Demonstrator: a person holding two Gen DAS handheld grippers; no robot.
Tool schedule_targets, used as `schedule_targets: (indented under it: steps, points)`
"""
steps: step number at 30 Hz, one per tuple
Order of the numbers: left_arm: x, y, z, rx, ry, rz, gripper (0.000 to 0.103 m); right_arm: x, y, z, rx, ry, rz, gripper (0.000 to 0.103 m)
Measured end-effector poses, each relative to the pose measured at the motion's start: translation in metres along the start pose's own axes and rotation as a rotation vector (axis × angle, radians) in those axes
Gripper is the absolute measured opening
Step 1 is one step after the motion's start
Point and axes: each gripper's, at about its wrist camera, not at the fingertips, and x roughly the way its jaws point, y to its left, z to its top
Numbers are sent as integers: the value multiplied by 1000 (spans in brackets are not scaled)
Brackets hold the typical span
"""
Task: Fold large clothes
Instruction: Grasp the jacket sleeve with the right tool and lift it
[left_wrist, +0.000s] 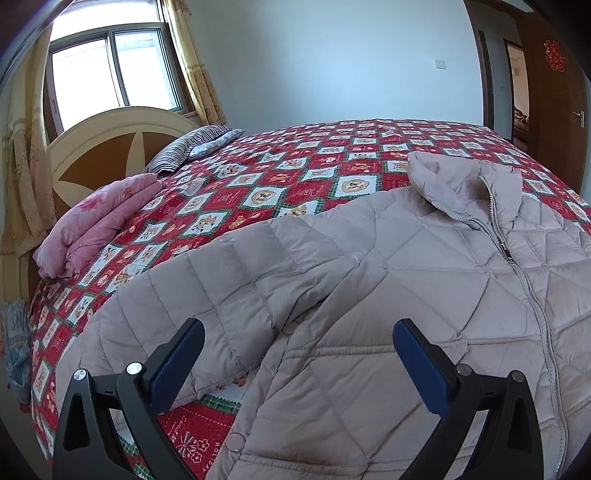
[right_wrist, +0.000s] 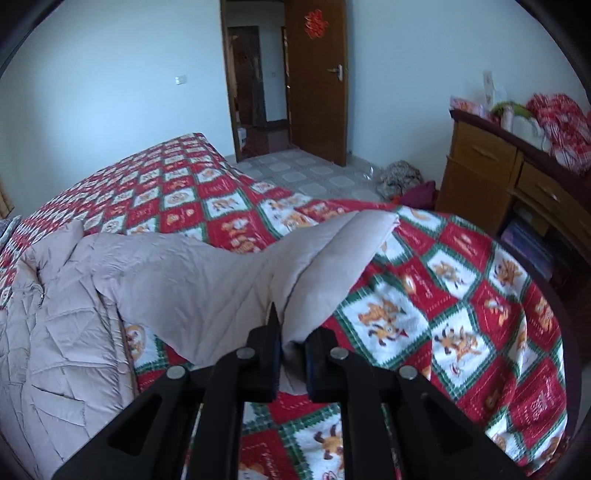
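One big puffy jacket, two grippers, one bed.

Bed wore a red, white and green cartoon quilt, and the pale quilted jacket lay front-up on it, zipped, collar toward the far side. Its sleeve was lifted off the quilt, pinched near the cuff in the right gripper, jaws closed on the fabric. Left gripper hovered over the jacket's other sleeve, jaws wide open, gripping nothing.

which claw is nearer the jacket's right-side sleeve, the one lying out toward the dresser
Right. The right claw is shut on that sleeve, lifting it off the bedspread. The left claw hangs open over the jacket's other sleeve.
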Motion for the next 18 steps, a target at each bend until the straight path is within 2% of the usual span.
schedule_targets:
  steps: [7, 12, 18]
  points:
    - [9, 1, 1, 4, 11, -6, 102, -32, 110, 15, -232, -117, 108, 12]
    - [10, 3, 4, 9, 8, -5, 102, -33, 196, 3, -384, -137, 207, 11]
    - [12, 6, 5, 7, 15, -10, 102, -32, 276, -21, -513, -152, 308, 11]
